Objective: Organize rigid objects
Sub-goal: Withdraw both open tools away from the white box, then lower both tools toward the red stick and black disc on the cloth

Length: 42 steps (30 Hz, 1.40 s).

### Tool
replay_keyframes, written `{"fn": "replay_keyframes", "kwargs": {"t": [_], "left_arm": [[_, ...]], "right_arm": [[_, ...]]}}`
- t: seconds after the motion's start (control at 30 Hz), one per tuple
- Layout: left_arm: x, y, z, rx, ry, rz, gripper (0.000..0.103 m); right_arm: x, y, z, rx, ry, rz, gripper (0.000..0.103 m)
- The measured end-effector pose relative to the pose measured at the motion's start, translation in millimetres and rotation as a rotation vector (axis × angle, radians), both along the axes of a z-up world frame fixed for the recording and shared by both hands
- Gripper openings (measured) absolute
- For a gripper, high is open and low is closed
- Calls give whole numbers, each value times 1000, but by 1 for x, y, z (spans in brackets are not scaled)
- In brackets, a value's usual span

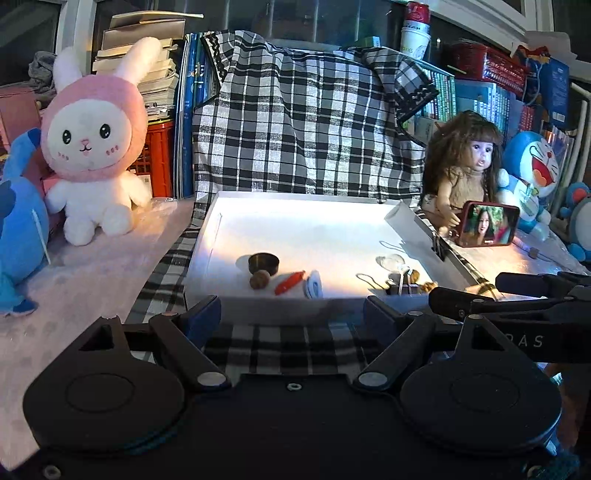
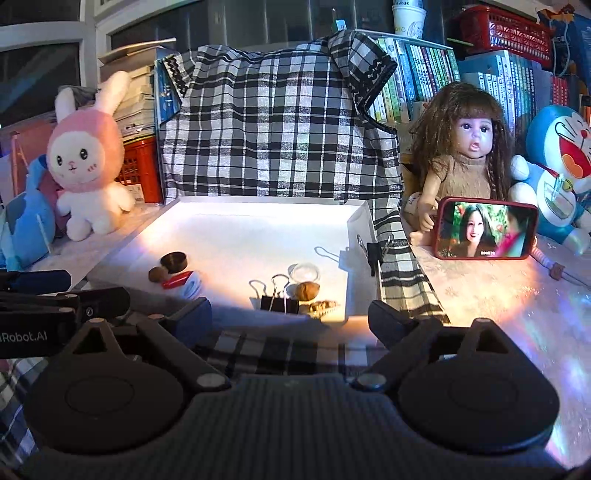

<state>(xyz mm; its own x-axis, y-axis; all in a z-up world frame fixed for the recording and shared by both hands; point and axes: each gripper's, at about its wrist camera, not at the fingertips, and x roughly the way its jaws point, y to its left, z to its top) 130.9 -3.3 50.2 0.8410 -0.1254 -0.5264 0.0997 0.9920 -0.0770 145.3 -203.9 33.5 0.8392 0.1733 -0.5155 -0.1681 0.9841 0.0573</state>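
Observation:
A white tray [image 1: 295, 218] [image 2: 258, 221] lies on a checked cloth and holds small objects. At its near left sit a dark round cap [image 1: 263, 263] [image 2: 174, 261], a walnut [image 1: 259, 279] [image 2: 158, 274] and a red-and-white piece [image 1: 291, 282] [image 2: 183, 282]. At its near right are a black binder clip [image 2: 279, 301], a second walnut [image 2: 307, 290], a clear round lid [image 2: 304, 272] and a walnut fragment [image 2: 323, 306]. My left gripper [image 1: 291, 314] stands open before the tray's near edge, nothing between its fingers. My right gripper [image 2: 291, 319] is open too, empty, just short of the near right corner.
A pink rabbit plush [image 1: 92, 147] and blue plush [image 1: 18, 221] sit left of the tray. A doll [image 2: 465, 155], a phone [image 2: 485, 229] playing video and a blue cat plush [image 2: 561, 166] stand on the right. Books and red baskets [image 2: 506, 33] fill the back. A binder clip [image 2: 375, 251] grips the tray's right wall.

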Motion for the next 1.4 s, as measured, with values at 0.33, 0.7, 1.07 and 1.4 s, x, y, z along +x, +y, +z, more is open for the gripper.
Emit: {"fn": "replay_keyframes", "kwargs": {"t": [0.33, 0.7, 1.07, 1.4], "left_arm": [[-51, -1, -1, -9, -29, 19, 84], [-98, -4, -12, 14, -42, 13, 84], [-127, 9, -23, 4, -28, 48, 84], [-151, 10, -33, 7, -7, -7, 83]], "right_arm": [[-44, -5, 0, -20, -51, 24, 100], [-84, -1, -7, -64, -85, 70, 101], [-114, -5, -14, -54, -87, 96, 101], [-134, -10, -23, -70, -69, 121, 101]]}}
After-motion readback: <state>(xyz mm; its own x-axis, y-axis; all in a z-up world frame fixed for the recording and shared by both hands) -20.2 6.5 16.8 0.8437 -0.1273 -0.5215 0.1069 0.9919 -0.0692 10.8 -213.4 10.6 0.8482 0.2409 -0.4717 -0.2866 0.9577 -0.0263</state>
